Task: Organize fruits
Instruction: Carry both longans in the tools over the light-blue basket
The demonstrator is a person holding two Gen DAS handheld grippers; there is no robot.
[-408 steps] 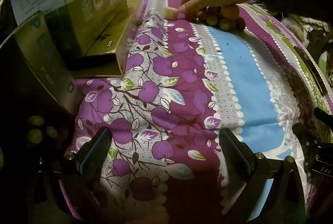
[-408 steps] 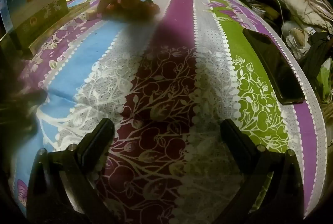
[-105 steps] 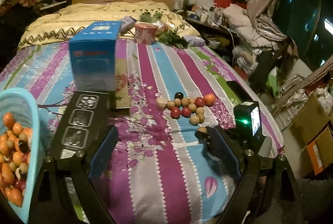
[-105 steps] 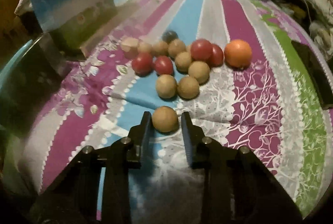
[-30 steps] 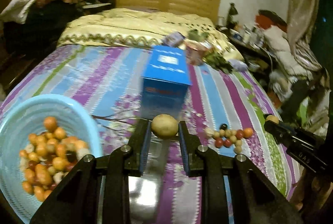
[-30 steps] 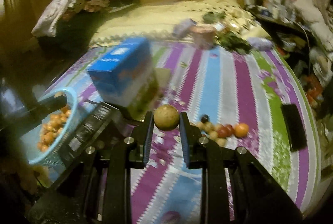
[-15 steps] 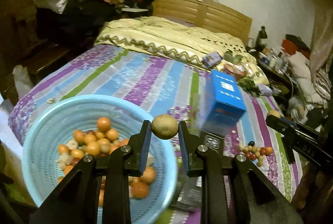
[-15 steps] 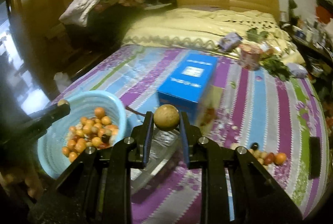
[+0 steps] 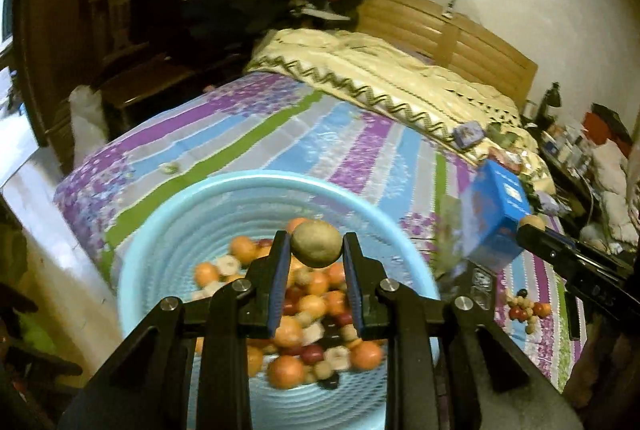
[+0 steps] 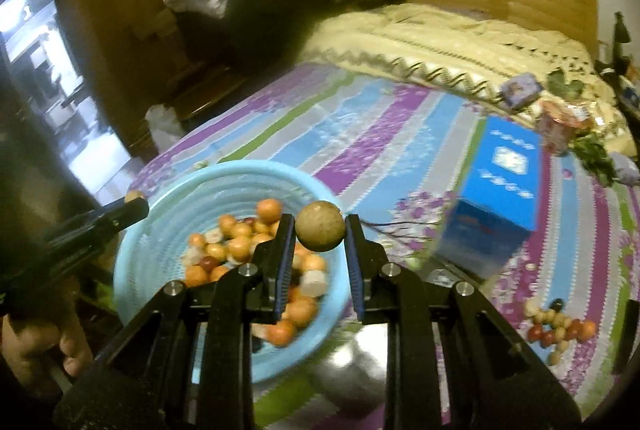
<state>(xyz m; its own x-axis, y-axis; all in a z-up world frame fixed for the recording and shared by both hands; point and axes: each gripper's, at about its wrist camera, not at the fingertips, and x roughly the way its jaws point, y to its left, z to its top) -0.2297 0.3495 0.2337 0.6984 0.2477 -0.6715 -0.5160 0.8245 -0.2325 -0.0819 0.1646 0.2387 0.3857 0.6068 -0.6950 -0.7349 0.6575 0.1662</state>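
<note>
My left gripper point(image 9: 316, 250) is shut on a round tan fruit point(image 9: 316, 243) and holds it above a light blue basket point(image 9: 160, 230) that holds several orange, red and pale fruits. My right gripper point(image 10: 320, 230) is shut on another tan fruit point(image 10: 320, 226) over the right rim of the same basket point(image 10: 160, 198). A small pile of loose fruits point(image 10: 560, 326) lies on the striped bedspread at the right; it also shows in the left wrist view point(image 9: 524, 308). The right gripper's tip with its fruit shows in the left wrist view point(image 9: 532, 222).
A blue carton point(image 10: 500, 190) stands on the bedspread between the basket and the loose fruits. A clear plastic tray point(image 10: 352, 362) lies below my right gripper. A yellow quilt point(image 9: 380, 70) and wooden headboard point(image 9: 460, 30) lie beyond. The bed's left edge drops to the floor point(image 9: 44, 214).
Both grippers have swung left with their fruits, from near the blue carton to over the blue basket. The basket now fills the lower middle of both views.
</note>
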